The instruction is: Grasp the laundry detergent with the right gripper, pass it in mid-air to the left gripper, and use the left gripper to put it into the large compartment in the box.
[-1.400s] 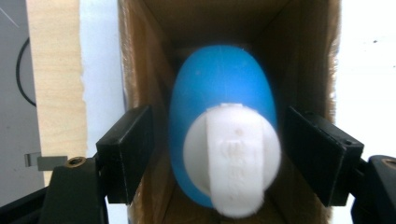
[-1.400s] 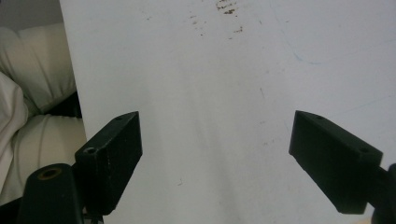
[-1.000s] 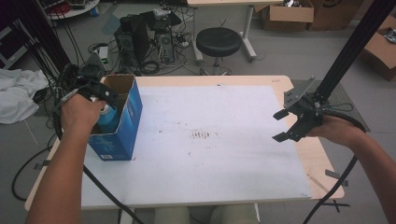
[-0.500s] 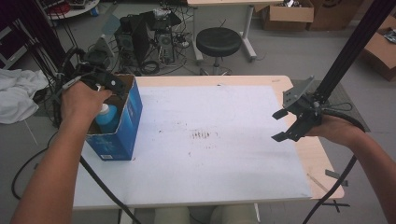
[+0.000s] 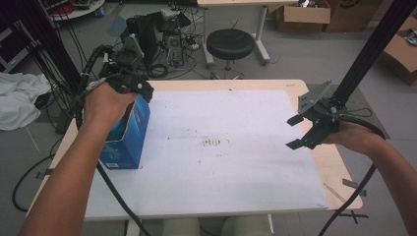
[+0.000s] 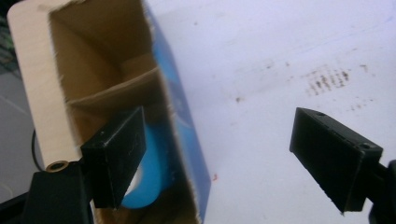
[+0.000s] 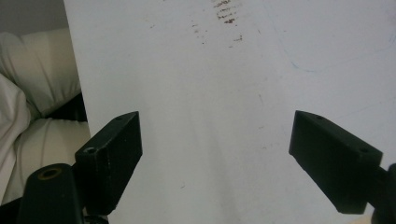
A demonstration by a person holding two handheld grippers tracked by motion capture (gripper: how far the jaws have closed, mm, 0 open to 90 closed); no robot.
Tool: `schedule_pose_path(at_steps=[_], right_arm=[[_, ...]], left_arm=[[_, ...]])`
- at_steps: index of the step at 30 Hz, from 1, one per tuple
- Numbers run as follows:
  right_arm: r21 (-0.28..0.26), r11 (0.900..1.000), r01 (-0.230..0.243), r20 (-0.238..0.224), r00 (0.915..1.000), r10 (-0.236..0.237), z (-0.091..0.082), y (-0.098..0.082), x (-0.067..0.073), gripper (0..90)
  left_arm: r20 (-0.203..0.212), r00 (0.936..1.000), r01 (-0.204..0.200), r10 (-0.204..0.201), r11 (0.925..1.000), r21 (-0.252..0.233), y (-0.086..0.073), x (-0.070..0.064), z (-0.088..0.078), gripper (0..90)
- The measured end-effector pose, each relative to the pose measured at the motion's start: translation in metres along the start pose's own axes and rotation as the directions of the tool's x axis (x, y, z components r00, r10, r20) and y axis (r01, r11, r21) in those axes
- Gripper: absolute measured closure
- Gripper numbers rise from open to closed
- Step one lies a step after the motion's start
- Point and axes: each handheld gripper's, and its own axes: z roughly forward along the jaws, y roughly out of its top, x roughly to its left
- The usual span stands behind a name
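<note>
An open blue cardboard box stands on the left part of the table. Inside it lies a light blue round object, low in the near compartment behind a cardboard divider. My left gripper hovers over the box's far end. In the left gripper view my left gripper is open; its jaws have just been opening and grip nothing, with the box's right wall below the gap. My right gripper hangs open over the table's right side, and in the right gripper view my right gripper has bare white sheet between its jaws.
A white sheet covers the wooden table, with dark smudges near its middle. A black slanted pole rises at the right. Beyond the far edge are a black stool, computer gear and cables.
My left hand has risen out of the box and moved toward its far end, leaving the light blue object inside. Its jaws stand wider. The right gripper has kept still.
</note>
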Motion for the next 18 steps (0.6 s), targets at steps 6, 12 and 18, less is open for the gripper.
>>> schedule_pose_path(at_steps=[6, 12, 18], right_arm=[[0.000, 1.000, 0.001, 0.000, 1.0000, -0.001, 0.000, 0.001, 0.001, 16.9], [-0.006, 1.000, -0.002, 0.000, 1.0000, 0.002, 0.000, 0.001, 0.001, 16.9], [-0.008, 1.000, -0.007, 0.002, 1.0000, 0.007, 0.000, 0.001, 0.001, 16.9]], left_arm=[[0.016, 0.9975, -0.068, 0.068, 0.9977, -0.006, 0.008, -0.022, 0.004, 18.6], [0.034, 0.9899, -0.137, 0.138, 0.9904, -0.016, 0.017, -0.044, 0.009, 17.7], [0.054, 0.9748, -0.216, 0.216, 0.9763, -0.019, 0.023, -0.066, 0.017, 17.5]])
